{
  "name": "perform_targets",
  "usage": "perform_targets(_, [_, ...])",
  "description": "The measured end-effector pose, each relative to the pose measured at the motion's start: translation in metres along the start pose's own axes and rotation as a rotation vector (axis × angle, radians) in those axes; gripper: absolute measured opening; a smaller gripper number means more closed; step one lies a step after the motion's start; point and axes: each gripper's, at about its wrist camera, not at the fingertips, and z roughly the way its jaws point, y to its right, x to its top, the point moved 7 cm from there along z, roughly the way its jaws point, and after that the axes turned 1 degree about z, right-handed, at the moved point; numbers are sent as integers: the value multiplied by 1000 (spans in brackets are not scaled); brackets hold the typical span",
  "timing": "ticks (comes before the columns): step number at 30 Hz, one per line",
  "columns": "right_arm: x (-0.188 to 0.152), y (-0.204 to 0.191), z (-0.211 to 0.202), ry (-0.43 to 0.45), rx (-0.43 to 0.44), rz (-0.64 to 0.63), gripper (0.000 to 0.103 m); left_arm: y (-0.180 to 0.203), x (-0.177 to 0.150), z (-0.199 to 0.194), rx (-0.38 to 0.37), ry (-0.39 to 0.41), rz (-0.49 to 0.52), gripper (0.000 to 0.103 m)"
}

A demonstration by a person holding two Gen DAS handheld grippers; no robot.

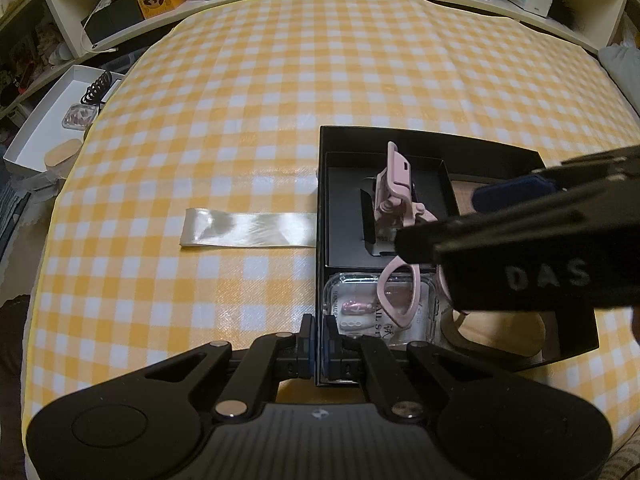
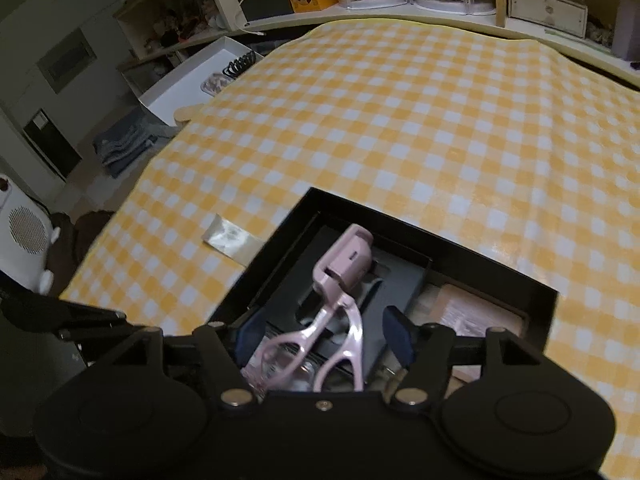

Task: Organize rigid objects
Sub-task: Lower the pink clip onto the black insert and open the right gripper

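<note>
The pink eyelash curler lay inside the black box, between the right gripper's parted jaws, apparently released. The left gripper pinched the box's near wall. Next: withdraw clear.

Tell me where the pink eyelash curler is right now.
In both wrist views the pink eyelash curler lies inside the black box, between the right gripper's open jaws, its handles over a clear nail case.

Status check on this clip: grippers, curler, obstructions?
Left gripper shut on black box wall. Right gripper open, straddling pink curler, pads clear. Curler inside box. Nothing in the way.
</note>
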Motion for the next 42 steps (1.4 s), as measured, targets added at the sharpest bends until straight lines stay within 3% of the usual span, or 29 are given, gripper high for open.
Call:
perform_targets(4, [-6,7,-11,-3,-24,20,76,0,0,0,0,0,1,4])
perform_targets(23, [-32,28,-68,47,-92,-14,85,-2,2,-2,6,7,-1,4])
perform_targets(27, [-36,27,-79,69,-94,-36,98,1,-1,-4,12,12,-7,4])
perform_targets(31, [-38,26,-90,97,-108,-63,103,1,-1,-5,17,20,-6,4])
perform_targets(42, [-46,25,-113,149,-106,-109,103,4,-1,-2,25,16,-27,5])
